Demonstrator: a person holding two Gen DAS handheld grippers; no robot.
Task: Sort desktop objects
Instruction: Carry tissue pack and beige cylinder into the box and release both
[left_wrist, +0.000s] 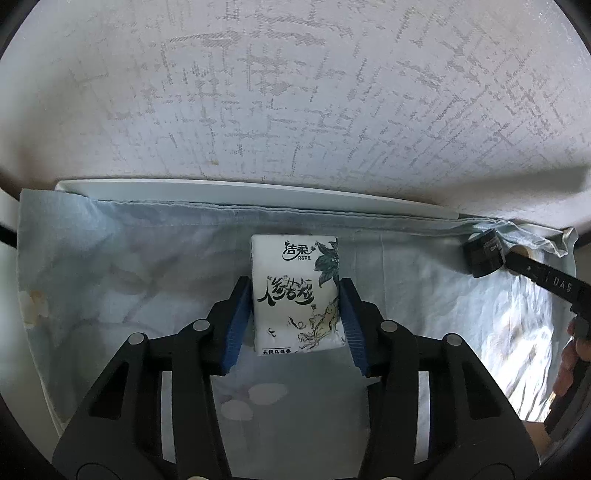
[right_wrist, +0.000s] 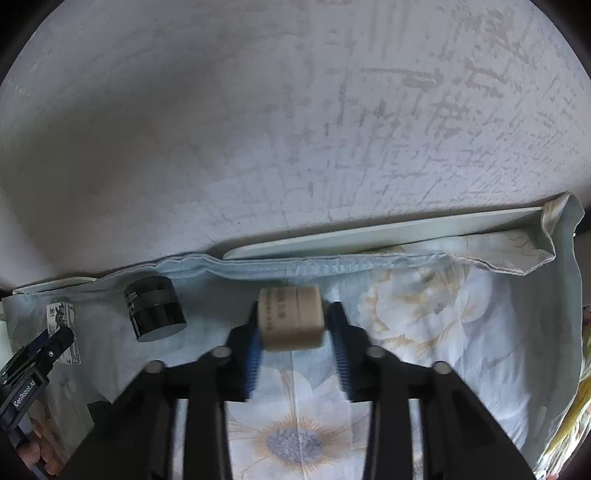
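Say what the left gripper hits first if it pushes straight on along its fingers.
The left gripper already clamps the tissue pack. Straight on, it would likely press that into the floral cloth; depth is unclear.

A white tissue pack (left_wrist: 295, 295) carried the brand name 洁柔 at its top, bold black brush calligraphy across its middle and a small boxed line along its bottom edge, both too stylised or small to read. "DAS" stood on the right gripper (left_wrist: 554, 284) body. "GenRobot.AI" ran along the left gripper (right_wrist: 26, 391). Print on the tan jar (right_wrist: 291, 317) was blurred.
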